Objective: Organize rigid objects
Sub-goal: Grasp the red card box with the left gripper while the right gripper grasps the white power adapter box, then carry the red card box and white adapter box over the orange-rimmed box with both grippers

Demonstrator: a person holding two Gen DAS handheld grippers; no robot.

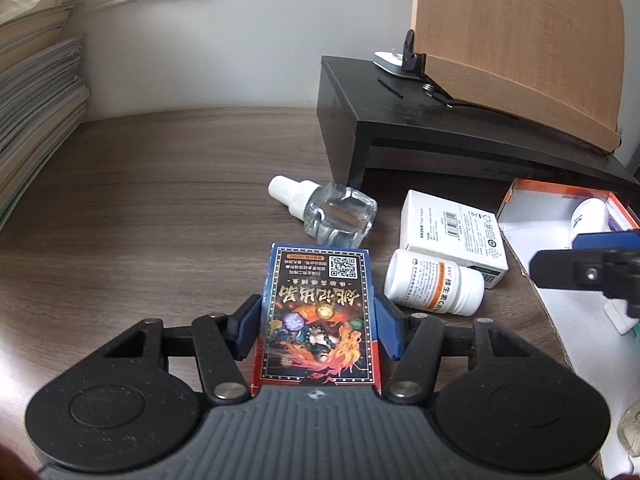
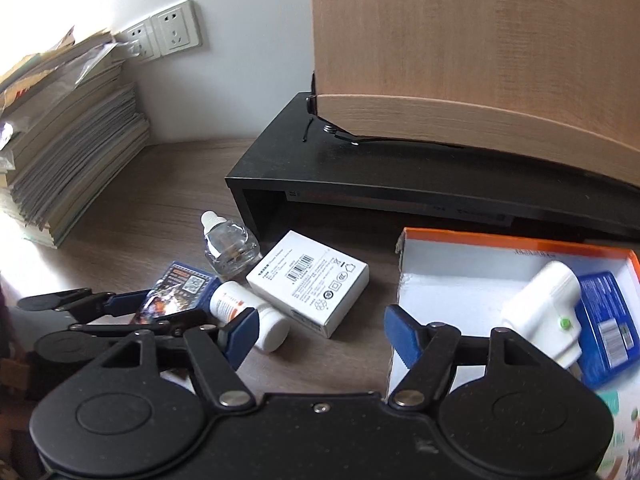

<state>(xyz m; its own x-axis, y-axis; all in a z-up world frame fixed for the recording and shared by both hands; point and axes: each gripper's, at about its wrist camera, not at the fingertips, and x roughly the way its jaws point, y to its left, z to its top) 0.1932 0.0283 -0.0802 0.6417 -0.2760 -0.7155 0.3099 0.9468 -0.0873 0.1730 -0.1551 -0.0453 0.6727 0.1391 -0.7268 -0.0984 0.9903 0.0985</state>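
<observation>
A blue card box with a dragon picture lies on the wooden desk, and my left gripper is shut on it with a blue pad against each long side. Just right of it a white pill bottle lies on its side beside a white carton. A clear bottle with a white cap lies behind the card box. My right gripper hangs open and holds nothing, above bare desk between the pill bottle and an orange-rimmed open box.
The open box holds a white plug and a blue packet. A black monitor stand with a wooden board on it runs along the back. A tall stack of books fills the left edge below wall sockets.
</observation>
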